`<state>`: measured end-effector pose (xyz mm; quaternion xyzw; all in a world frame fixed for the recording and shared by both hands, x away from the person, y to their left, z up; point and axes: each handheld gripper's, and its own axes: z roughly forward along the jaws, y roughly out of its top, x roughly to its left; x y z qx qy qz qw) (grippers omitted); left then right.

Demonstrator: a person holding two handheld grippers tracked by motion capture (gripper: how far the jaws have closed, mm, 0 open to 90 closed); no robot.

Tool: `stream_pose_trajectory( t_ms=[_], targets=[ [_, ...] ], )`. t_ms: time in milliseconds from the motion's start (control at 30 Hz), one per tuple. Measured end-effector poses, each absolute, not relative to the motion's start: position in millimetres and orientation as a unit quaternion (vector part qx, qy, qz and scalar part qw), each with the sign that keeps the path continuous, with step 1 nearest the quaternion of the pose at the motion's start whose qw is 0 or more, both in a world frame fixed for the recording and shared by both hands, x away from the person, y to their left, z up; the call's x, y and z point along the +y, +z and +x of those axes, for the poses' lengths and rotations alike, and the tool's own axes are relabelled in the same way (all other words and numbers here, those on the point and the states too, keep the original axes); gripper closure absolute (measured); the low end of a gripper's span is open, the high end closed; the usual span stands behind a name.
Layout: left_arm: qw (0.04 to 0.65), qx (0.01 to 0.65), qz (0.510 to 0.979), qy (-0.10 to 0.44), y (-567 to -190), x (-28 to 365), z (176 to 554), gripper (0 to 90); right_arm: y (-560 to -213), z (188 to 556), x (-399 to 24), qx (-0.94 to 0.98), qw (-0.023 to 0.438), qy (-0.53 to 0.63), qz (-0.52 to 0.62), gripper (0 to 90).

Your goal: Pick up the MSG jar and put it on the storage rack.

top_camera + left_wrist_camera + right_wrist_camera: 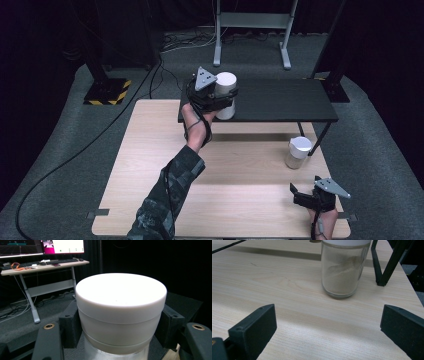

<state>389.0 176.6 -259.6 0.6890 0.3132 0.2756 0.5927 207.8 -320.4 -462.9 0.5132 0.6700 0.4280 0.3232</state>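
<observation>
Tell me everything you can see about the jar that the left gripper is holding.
The jar is a round container with a wide, smooth white lid that looks like plastic; below the lid a clear, glass-like body begins. It stands upright at the left end of the black shelf above the wooden table. The left gripper is shut on it, one black jaw pressing each side just under the lid. Its contents cannot be made out.

Two jars [226,95] [299,152] (white-lidded), two claws [220,98] [296,194]

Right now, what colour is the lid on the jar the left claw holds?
White lid, clearest in the left gripper view.
</observation>
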Motion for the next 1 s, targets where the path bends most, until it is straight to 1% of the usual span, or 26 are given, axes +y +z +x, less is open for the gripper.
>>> stream_pose_trajectory(
  t_ms=[233,300,400,533,667,700,833,1000],
  targets=[
    [0.591,0.319,0.689,0.272,-258.0,176.2,388.8,33.3,-463.0,207.6,-319.8,0.67,0.324,0.427,0.513,0.0],
    [0.59,0.322,0.688,0.275,-257.6,175.6,387.7,31.8,-463.0,207.6,-319.7,0.67,0.325,0.427,0.513,0.0],
    [0.587,0.335,0.689,0.261,-254.0,176.7,389.1,22.8,-462.9,207.7,-319.7,0.67,0.324,0.427,0.513,0.0],
    [0.571,0.341,0.698,0.266,-247.7,176.3,383.7,14.2,-462.9,207.8,-320.1,0.67,0.324,0.428,0.513,0.0],
    [0.541,0.342,0.719,0.27,-236.5,174.6,376.8,1.5,-462.8,207.8,-319.5,0.67,0.324,0.427,0.514,0.0],
    [0.532,0.342,0.725,0.273,-234.0,174.2,374.7,0.2,-462.7,207.8,-319.4,0.67,0.324,0.426,0.514,0.0],
    [0.514,0.337,0.737,0.281,-230.6,179.4,363.8,0.1,-462.6,207.9,-319.0,0.67,0.325,0.425,0.514,0.0],
    [0.478,0.323,0.769,0.276,-228.4,189.6,348.8,0.1,-462.7,207.9,-319.5,0.67,0.324,0.426,0.515,0.0]
  ],
)
